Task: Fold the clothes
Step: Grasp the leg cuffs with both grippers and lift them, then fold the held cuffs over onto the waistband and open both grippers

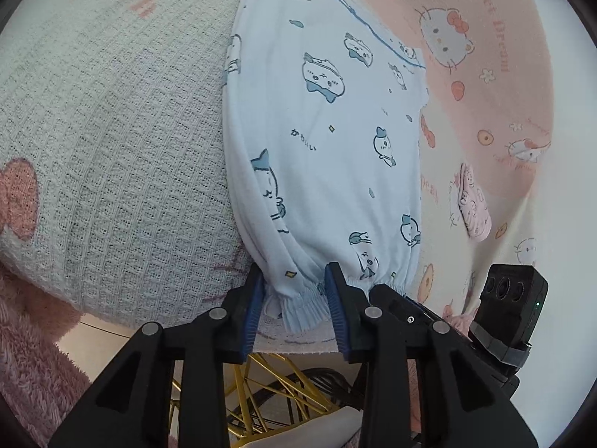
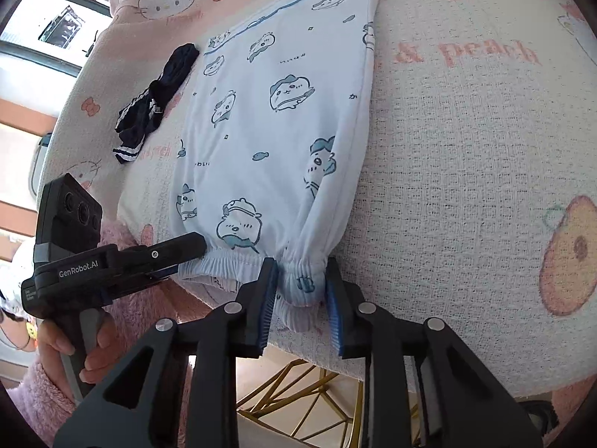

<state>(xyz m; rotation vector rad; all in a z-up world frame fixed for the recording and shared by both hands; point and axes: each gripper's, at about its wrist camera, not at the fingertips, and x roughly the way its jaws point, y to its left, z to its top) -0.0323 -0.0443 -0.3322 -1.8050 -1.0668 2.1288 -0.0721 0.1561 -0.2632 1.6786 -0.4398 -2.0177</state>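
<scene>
Pale blue cartoon-print trousers [image 1: 321,142] lie flat on a waffle-weave blanket [image 1: 112,149] covering the desk, a pink Hello Kitty cover [image 1: 485,74] beside it. Their long axis runs from the elastic cuffs at the lower centre of each wrist view up and away to the top of the frame.

The left hand-held gripper [image 1: 294,302] straddles one cuff at the desk's near edge; its blue pads sit against the gathered elastic, though a firm pinch cannot be told. The right hand-held gripper [image 2: 302,298] brackets the neighbouring cuff with narrow gaps beside the fabric, so it looks not quite clenched.

A dark striped garment [image 2: 156,100] lies at the upper left of the right view, clear of the trousers.

Both grippers are equally near, so the fold likely carries the cuffs up-frame along the trouser length.
</scene>
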